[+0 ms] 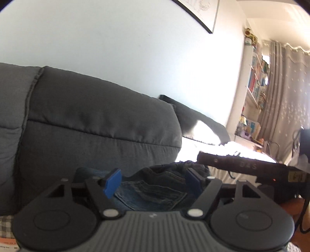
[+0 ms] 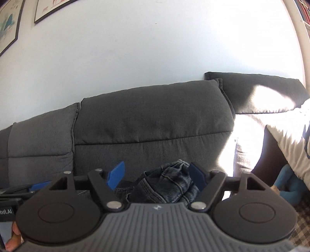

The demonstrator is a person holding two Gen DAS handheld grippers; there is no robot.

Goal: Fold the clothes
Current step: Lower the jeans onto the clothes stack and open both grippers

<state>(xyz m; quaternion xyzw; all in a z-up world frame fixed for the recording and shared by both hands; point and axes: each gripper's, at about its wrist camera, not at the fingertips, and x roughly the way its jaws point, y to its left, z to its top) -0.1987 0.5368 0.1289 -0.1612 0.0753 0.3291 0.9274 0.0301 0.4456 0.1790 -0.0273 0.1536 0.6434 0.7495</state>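
the jeans [image 1: 153, 192] are seen bunched just ahead of both claws, against the sofa [image 1: 96, 124]. the left gripper [image 1: 153, 180] is spread wide around flat denim, pads clear of it — the right gripper [image 2: 157, 177] is likewise wide, its right pad near a raised fold.

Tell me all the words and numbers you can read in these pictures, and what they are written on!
"DAS": on the side of the right gripper as the left wrist view shows it; faint, possibly part of a longer word.
Yellow sticker on that gripper: digits too blurred to read.
"bot.AI": mirrored, cut off at the picture's edge, on the left gripper in the right wrist view.
Red-and-white label: print too small.
Wall pictures: nothing readable.
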